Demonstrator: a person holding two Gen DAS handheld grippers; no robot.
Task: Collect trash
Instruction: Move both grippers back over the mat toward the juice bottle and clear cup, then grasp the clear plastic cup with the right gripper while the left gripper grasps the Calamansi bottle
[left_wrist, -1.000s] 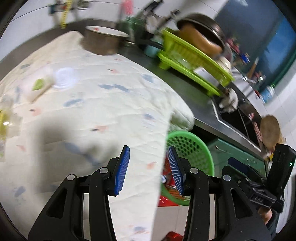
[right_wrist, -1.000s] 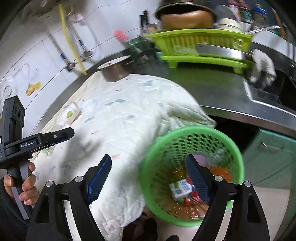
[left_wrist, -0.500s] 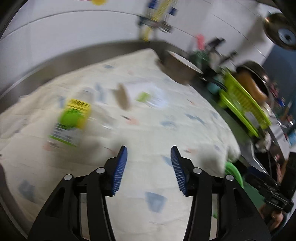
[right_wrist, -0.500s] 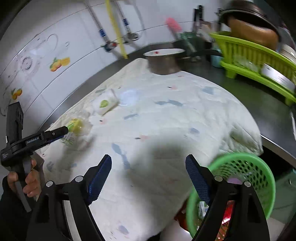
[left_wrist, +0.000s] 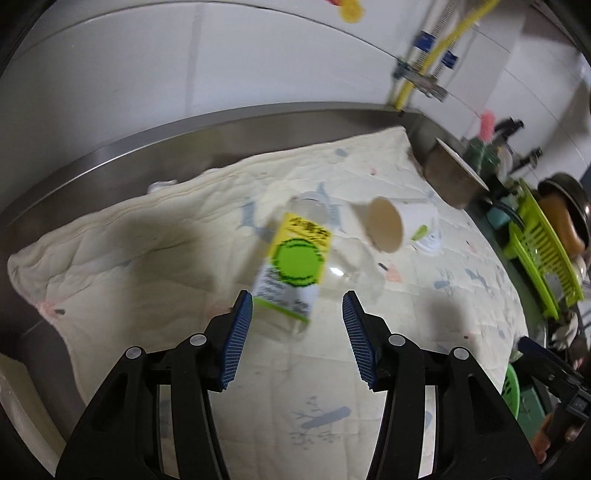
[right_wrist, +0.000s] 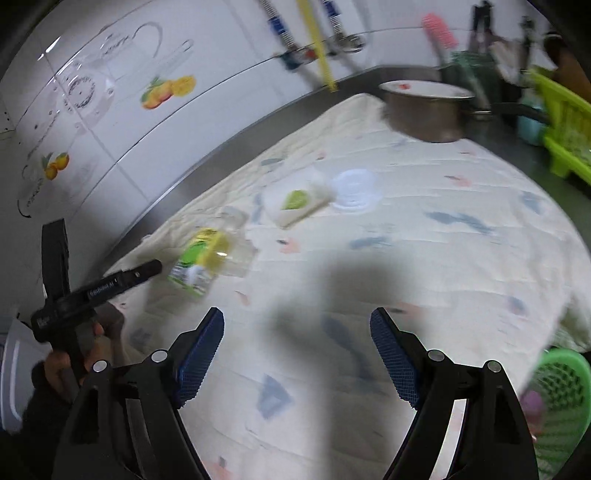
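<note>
Fingers spread, the left gripper (left_wrist: 297, 325) hovers at a clear plastic bottle (left_wrist: 293, 267) lying on the quilted cloth (left_wrist: 110, 240); the right gripper (right_wrist: 297, 354) gapes empty nearby.

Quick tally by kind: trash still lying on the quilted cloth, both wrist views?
Plastic bottle: 1, clear, green-yellow label, on its side, just ahead of the open left tongs.
Paper cup: 1, tipped over.
Clear plastic lid: 1, beside the cup.
Total: 3.
</note>
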